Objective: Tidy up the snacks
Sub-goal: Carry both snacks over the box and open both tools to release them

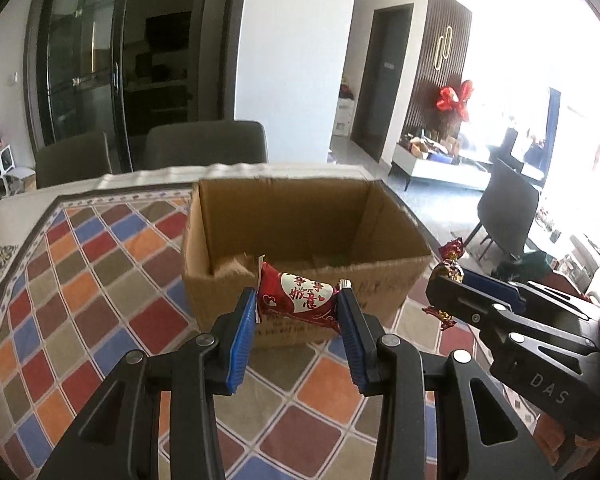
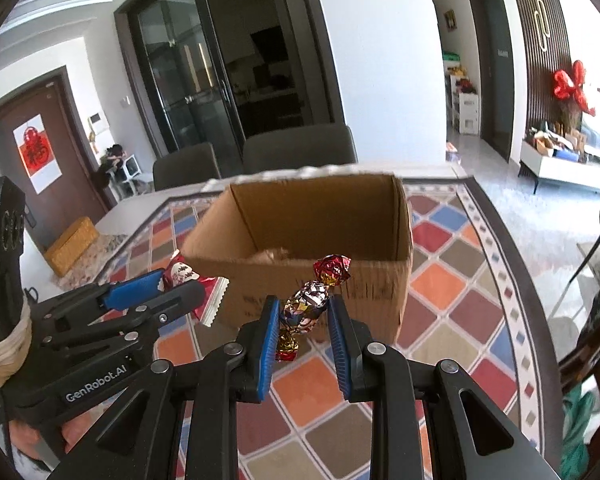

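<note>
My left hand-held gripper (image 1: 298, 304) is pinching a red snack packet (image 1: 298, 300) printed with a white heart and Chinese characters, its blue pads (image 1: 242, 340) pressed on both ends, in the air in front of the cardboard box's near wall. At about 3 o'clock from it, my right hand-held gripper (image 2: 304, 314) is pressed together on a foil-wrapped candy (image 2: 306, 304), red and gold twists sticking out above and below the pads. The open cardboard box (image 1: 300, 216) stands at 12 o'clock on the table (image 1: 100, 280), which wears a cloth of coloured diamonds; both snacks hang just short of the near rim. Something pale lies on the box floor, but I cannot make out what. Two grey chairs (image 1: 206, 146) sit behind the table at 12 o'clock, with a red bow (image 1: 454, 98) on the slatted wall at 2 o'clock.
</note>
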Available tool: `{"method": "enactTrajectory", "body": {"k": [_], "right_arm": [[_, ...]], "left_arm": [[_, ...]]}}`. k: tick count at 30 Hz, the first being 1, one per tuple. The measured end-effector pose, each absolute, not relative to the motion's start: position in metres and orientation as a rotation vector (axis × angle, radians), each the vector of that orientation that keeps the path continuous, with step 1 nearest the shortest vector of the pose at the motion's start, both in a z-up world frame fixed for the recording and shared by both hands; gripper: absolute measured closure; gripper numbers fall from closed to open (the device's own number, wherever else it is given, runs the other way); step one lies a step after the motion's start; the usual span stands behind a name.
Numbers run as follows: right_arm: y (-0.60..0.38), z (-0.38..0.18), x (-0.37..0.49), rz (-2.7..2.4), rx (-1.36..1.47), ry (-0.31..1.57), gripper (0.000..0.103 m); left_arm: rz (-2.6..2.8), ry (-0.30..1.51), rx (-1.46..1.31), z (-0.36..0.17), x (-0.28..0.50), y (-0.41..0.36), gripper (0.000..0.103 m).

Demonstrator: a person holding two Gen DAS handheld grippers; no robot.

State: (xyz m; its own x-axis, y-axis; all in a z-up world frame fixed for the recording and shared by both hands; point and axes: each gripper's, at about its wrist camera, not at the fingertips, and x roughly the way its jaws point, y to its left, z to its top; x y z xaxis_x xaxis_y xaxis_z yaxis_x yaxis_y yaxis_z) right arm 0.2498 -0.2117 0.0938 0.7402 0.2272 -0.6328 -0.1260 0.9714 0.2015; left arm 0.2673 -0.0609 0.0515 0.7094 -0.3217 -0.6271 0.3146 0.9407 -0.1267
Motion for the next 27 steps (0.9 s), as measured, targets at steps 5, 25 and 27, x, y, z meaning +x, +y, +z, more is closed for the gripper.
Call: {"method": "enactTrajectory", "body": {"k": [5,25,27], "right_arm": [[-0.208,0.113,0.264,0.206,0.135,0.676,0.077],[-0.208,0.128,0.347,0.19,0.095,0.739,0.077],[-0.207,0.125,0.356,0.186,0.083,0.759,0.077]], "left_arm": [[-0.345,0.673,-0.02,0.065,0.281,-0.059,0.063],[-0.302,0.74,0.02,0.077,0.358,-0.062,0.063],[-0.299,0.754,0.028,0.075,0.364,-0.063,0.063]]}}
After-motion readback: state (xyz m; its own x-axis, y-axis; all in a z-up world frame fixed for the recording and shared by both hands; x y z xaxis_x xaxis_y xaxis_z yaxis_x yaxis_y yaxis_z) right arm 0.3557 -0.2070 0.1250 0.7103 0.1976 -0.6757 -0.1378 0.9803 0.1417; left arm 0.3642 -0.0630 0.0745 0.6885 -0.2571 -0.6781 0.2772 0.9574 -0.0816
